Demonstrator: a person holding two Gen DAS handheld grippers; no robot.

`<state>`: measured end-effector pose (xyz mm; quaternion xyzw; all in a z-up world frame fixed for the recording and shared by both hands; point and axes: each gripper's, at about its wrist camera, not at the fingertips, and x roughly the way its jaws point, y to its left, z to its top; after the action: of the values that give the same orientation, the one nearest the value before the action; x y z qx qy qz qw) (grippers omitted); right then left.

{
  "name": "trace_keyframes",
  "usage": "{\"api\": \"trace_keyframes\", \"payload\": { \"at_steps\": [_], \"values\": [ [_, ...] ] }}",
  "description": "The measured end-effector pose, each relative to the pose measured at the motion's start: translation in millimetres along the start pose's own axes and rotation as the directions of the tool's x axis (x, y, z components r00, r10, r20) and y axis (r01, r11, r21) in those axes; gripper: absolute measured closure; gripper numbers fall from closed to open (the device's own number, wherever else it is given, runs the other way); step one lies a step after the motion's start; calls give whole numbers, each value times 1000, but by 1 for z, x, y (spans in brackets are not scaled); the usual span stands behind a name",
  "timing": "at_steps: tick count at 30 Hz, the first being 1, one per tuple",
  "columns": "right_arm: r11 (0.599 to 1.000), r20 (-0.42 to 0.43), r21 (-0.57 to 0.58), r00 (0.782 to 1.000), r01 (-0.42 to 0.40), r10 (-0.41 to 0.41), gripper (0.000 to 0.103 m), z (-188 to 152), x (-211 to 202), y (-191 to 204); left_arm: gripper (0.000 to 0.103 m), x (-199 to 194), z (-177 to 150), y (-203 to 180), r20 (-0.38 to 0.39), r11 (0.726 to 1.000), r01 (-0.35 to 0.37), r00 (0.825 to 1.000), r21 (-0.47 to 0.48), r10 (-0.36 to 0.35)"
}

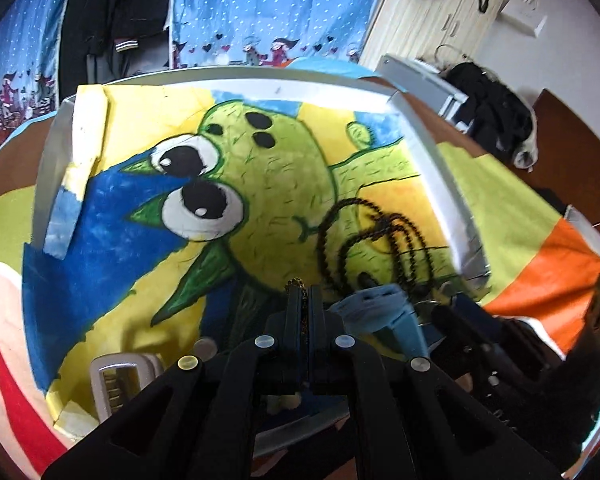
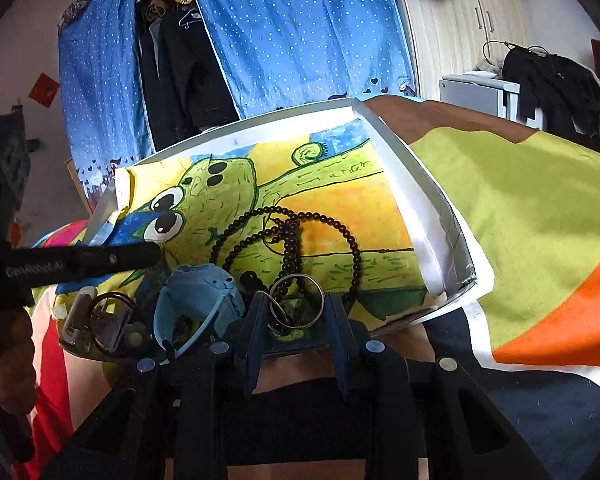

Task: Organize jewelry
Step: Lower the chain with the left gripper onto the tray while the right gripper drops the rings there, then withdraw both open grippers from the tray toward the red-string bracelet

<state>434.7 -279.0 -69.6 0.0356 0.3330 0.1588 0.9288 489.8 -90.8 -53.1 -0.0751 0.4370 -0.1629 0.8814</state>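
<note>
We hold the left gripper (image 1: 305,292) over the near part of a shallow white tray (image 1: 432,152) lined with a painted cartoon drawing (image 1: 260,184); its jaws are pressed together on a thin gold-and-dark chain (image 1: 296,282) that peeks out at the tips. Our right gripper (image 2: 298,312) sits at the tray's near edge, jaws partly apart, with metal rings (image 2: 296,300) between its fingers; we cannot tell whether the pads actually press on them. A long string of dark beads (image 2: 288,232) lies looped on the drawing, toward the tray's right side. Just left of the rings, a light blue watch (image 2: 198,292) rests in the tray.
</note>
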Motion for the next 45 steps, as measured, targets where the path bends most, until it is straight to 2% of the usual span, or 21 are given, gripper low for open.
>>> {"api": "trace_keyframes", "payload": {
  "at_steps": [2,4,5,6,8,11,12,16,18,19,22,27,35,45],
  "values": [
    [1000,-1,-1,1000,6,-6,75,0,0,0,102,0,-1,1,-10,1000,-25,1000,-3,25],
    [1000,-5,-10,1000,15,-15,75,0,0,1,95,0,-1,2,-19,999,-54,998,-8,54],
    [1000,-6,-16,1000,19,-20,75,1,0,2,83,-2,-3,3,-23,998,-68,997,-15,68],
    [1000,-6,-21,1000,23,-23,75,0,-1,3,66,-5,-4,4,-20,997,-71,997,-26,70],
    [999,-6,-29,1000,28,-28,73,1,-2,4,49,-12,-4,7,7,996,-65,998,-53,66],
    [999,5,-33,999,37,-37,61,2,-7,6,41,-31,-6,9,50,995,-60,997,-78,64],
    [998,10,-36,999,42,-42,60,3,-10,7,37,-39,-7,8,64,994,-73,995,-78,78],
    [998,48,-29,997,61,-60,56,7,-26,7,30,-70,-9,3,133,993,-102,985,-64,109],
    [998,78,-19,995,61,-60,44,9,-38,7,15,-90,-14,2,179,991,-115,976,-67,125],
    [998,99,-16,993,59,-57,42,11,-46,8,13,-98,-16,1,203,990,-120,970,-69,131],
    [999,160,-11,986,37,-35,29,15,-70,12,9,-130,-25,-3,271,989,-135,951,-65,148],
    [1000,254,-6,967,-15,16,0,16,-110,21,5,-174,-46,-6,328,988,-137,932,-71,153],
    [998,332,-60,942,-31,49,0,8,-164,47,4,-234,-84,-10,377,983,-164,908,-82,183],
    [990,401,-127,910,-54,101,0,-27,-227,84,4,-296,-139,-12,414,985,-145,894,-91,170]
  ]
}}
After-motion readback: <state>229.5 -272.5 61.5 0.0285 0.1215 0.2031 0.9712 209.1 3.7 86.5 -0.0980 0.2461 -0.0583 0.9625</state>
